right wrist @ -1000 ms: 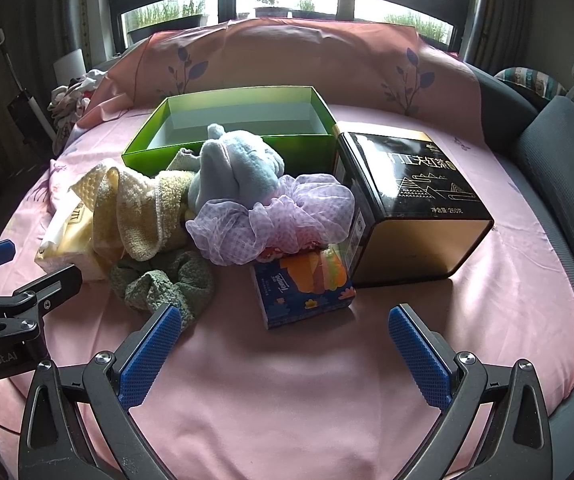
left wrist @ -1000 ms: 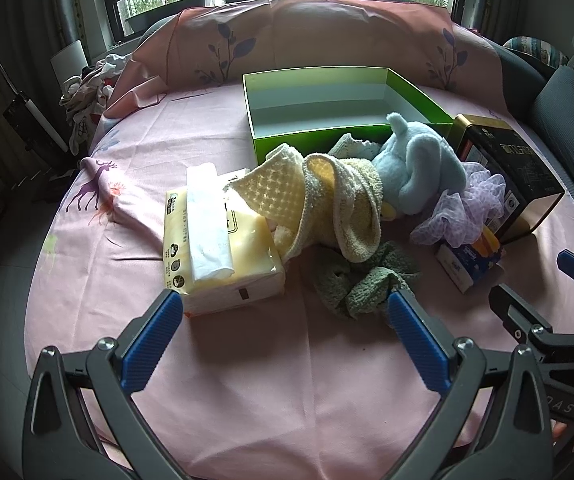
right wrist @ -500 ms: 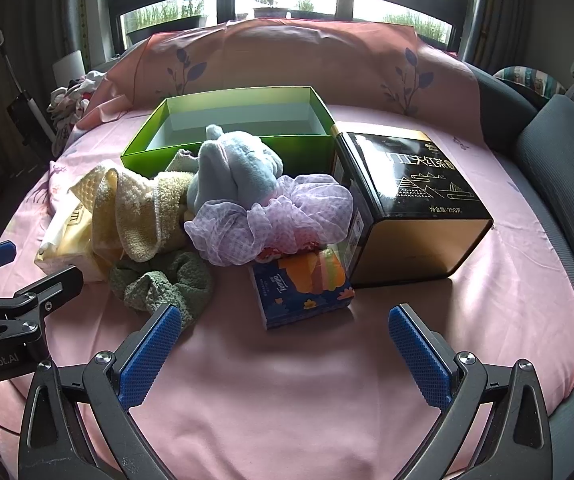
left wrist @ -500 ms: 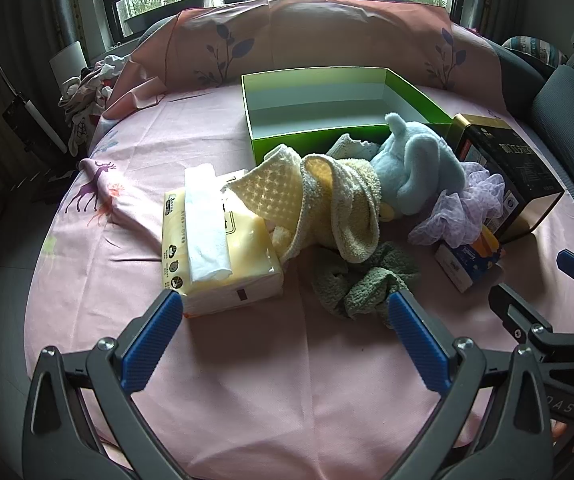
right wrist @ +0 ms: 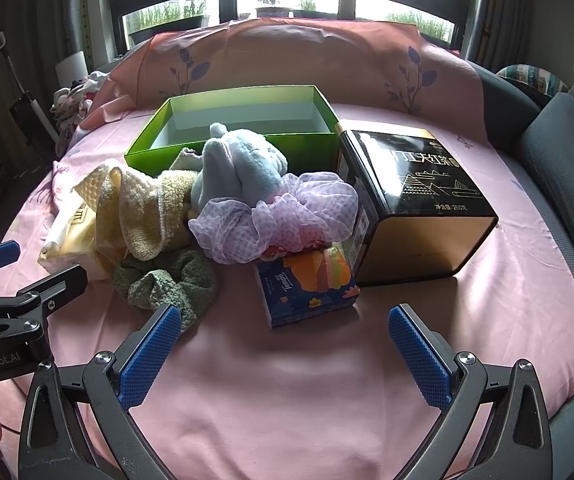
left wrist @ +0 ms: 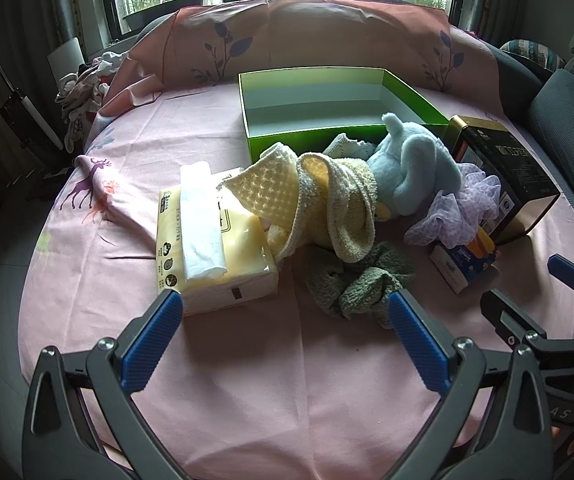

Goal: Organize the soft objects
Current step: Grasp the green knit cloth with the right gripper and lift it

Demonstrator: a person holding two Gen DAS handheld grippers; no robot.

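Left gripper [left wrist: 283, 344] jaws spread wide, empty, low over pink bed [left wrist: 247, 400]. Right gripper [right wrist: 283, 344] same: jaws spread, holding nothing. Soft pile mid-bed: yellow towel [left wrist: 319, 204] draped against tissue pack [left wrist: 211, 240] at its 9 o'clock; green cloth [left wrist: 359, 284] at towel's 6 o'clock; blue plush elephant [left wrist: 415, 168] at 3 o'clock, touching purple mesh scrunchie [right wrist: 287, 216]. Scrunchie lies atop small blue carton [right wrist: 307, 292]. Open green box [left wrist: 327, 112] at pile's 12 o'clock, black-gold tin [right wrist: 415, 200] beside it.

Blue plush toy [right wrist: 243, 164], towels [left wrist: 327, 200] — heaped before empty green box [left wrist: 327, 104].
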